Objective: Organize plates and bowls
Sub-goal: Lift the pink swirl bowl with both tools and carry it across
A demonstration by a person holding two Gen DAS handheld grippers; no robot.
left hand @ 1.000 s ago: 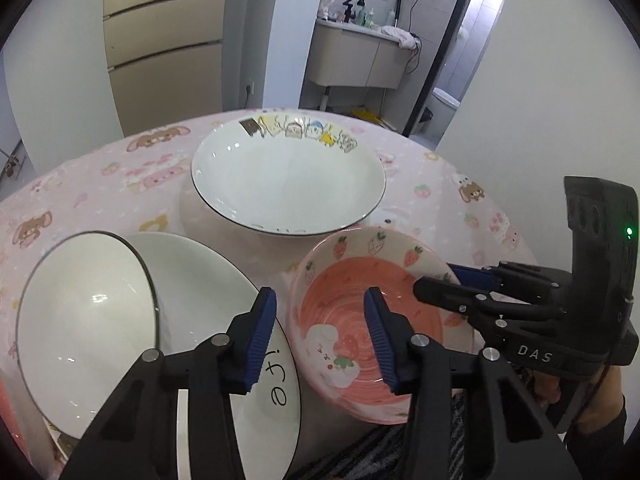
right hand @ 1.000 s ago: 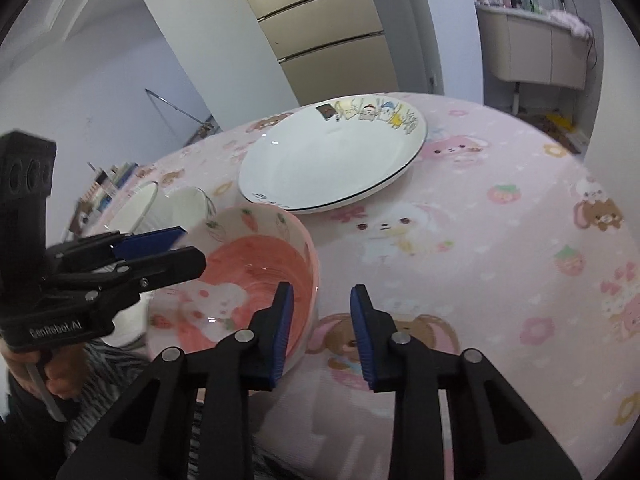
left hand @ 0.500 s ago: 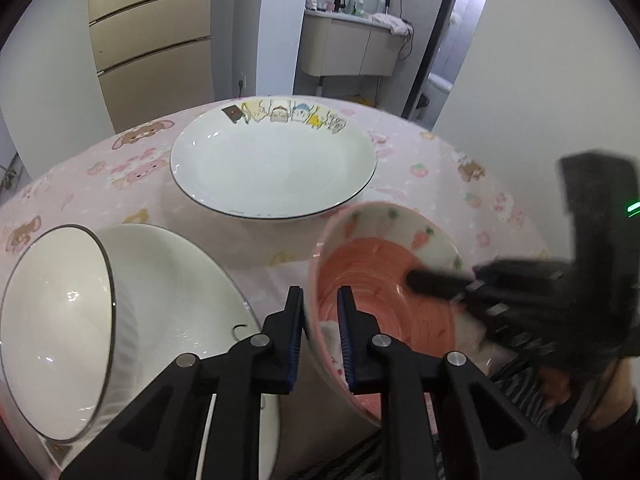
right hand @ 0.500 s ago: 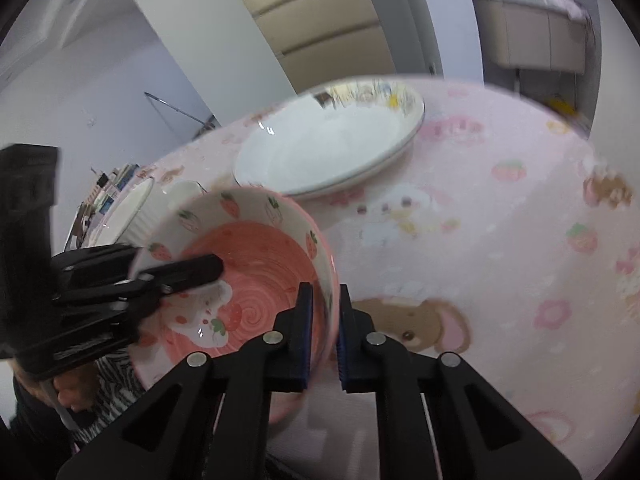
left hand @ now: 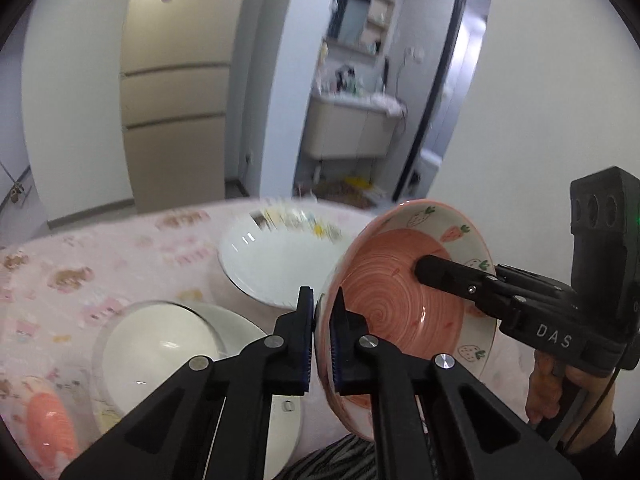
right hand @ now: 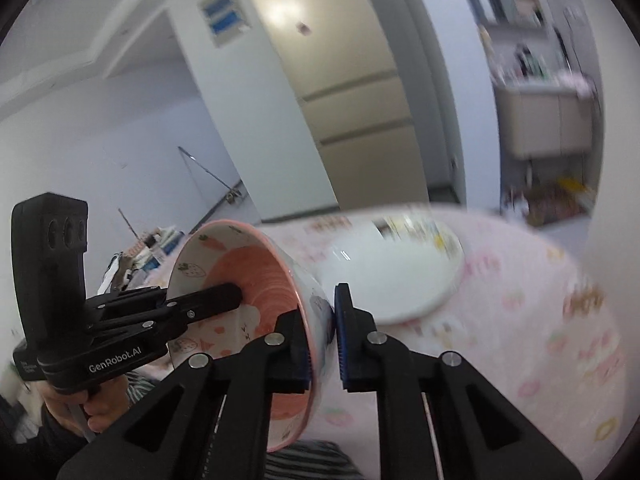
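Above the pink tabletop [left hand: 120,248] and its big white plate [left hand: 272,264], I hold the strawberry bowl [left hand: 400,292] tilted, both hands angled downward: left gripper [left hand: 320,336] and right gripper [right hand: 322,332] fingers clamp opposite rims.

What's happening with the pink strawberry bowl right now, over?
Left gripper and right gripper both shut on pink bowl, opposite rims. Bowl tilted, clear of the table. White plate beyond; nothing blocking.
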